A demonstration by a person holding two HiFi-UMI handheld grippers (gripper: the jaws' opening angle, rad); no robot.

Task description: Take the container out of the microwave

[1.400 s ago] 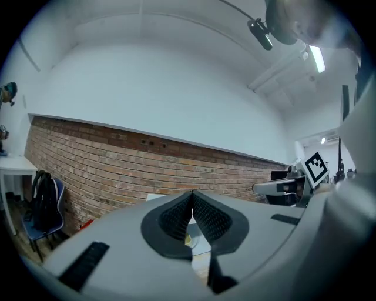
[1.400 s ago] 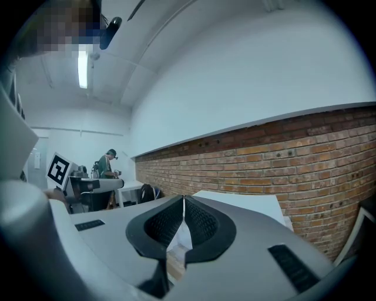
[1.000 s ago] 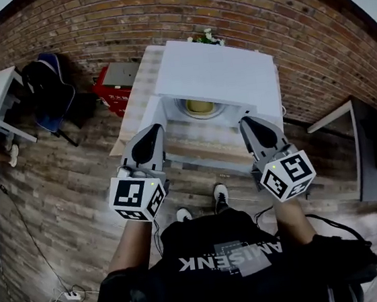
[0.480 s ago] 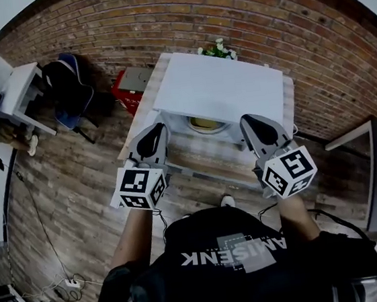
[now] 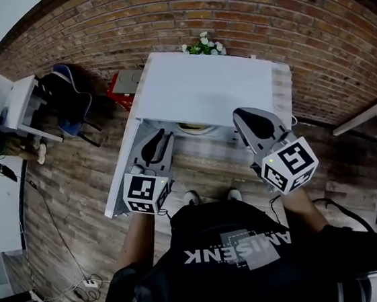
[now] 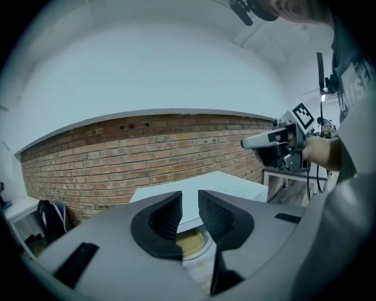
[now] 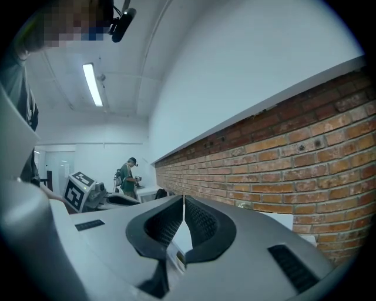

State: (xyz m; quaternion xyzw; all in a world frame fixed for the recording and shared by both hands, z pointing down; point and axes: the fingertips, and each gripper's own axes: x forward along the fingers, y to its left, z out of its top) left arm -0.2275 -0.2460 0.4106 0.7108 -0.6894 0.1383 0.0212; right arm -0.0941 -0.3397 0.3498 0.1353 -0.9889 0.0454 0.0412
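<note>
A white microwave [image 5: 201, 88] stands open on a wooden table, seen from above. Under its top edge shows part of the container [image 5: 192, 127], a pale dish with yellowish contents. My left gripper [image 5: 167, 137] is at the left of the opening, short of the dish. Its jaws are opening, with nothing between them. In the left gripper view the container [image 6: 189, 242] shows through the gap of the left gripper [image 6: 190, 213]. My right gripper [image 5: 238, 115] hangs at the right of the opening. In its own view the right gripper [image 7: 184, 206] is shut and empty.
Flowers [image 5: 202, 44] stand behind the microwave by the brick wall. A red crate [image 5: 122, 87], a chair with dark bags [image 5: 68, 100] and a white desk [image 5: 17, 105] are at the left. Another table [image 5: 376, 132] is at the right. A person [image 7: 127, 176] stands far off.
Both grippers have moved forward to the microwave's opening. The left jaws have parted. The view has closed in, so the microwave's top now hides most of the dish.
</note>
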